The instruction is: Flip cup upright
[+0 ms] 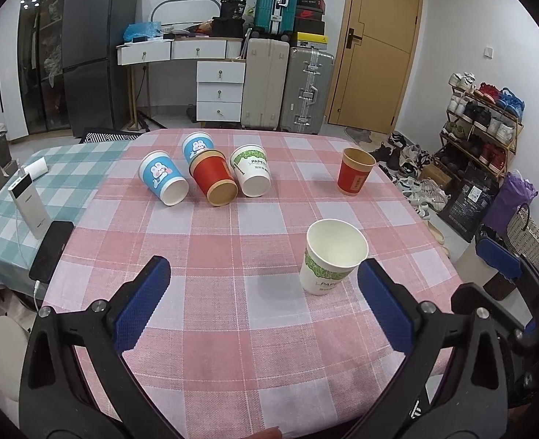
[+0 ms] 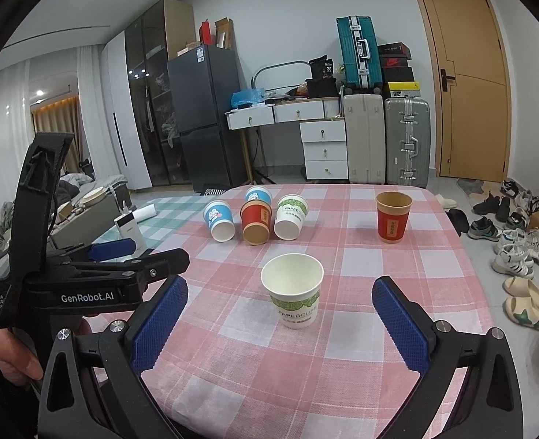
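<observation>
Here, upright white cup point(image 2: 293, 294), empty.

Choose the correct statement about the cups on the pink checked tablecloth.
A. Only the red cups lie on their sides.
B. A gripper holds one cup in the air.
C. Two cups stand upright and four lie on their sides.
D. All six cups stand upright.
C: the near white-green cup and the far red cup stand with mouths up, while two blue cups, a red cup and a white-green cup lie tipped together.
</observation>
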Demonstrator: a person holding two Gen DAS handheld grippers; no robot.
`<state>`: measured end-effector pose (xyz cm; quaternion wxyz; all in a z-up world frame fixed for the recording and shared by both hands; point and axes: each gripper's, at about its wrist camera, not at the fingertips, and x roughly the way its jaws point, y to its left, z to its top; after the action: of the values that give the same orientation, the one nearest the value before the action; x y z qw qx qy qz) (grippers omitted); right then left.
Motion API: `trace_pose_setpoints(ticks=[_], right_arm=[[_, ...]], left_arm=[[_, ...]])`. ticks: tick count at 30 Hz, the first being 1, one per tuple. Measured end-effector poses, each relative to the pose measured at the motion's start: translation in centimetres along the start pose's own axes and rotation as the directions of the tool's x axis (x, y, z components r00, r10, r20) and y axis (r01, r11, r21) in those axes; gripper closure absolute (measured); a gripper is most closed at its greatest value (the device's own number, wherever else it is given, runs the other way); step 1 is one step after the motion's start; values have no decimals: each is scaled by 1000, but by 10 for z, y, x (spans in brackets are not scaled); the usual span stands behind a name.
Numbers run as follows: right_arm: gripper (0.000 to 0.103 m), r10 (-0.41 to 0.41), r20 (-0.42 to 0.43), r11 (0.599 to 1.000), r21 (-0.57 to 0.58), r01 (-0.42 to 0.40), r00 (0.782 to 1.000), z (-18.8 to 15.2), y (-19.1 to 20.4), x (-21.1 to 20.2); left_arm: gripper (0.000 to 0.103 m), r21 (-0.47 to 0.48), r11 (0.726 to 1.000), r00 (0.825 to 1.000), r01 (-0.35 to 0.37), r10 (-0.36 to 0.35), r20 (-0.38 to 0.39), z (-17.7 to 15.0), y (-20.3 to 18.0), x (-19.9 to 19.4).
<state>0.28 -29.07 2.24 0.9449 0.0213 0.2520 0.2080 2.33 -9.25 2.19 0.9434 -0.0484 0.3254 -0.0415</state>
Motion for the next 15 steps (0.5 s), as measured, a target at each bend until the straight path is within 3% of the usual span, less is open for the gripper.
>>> trace_pose_setpoints(ticks=[15], right_arm=[[0, 5, 11, 1000, -7, -5, 1000, -1, 3, -1]], left_arm=[[1, 3, 1000, 1000, -3, 3, -9, -1, 0, 1]])
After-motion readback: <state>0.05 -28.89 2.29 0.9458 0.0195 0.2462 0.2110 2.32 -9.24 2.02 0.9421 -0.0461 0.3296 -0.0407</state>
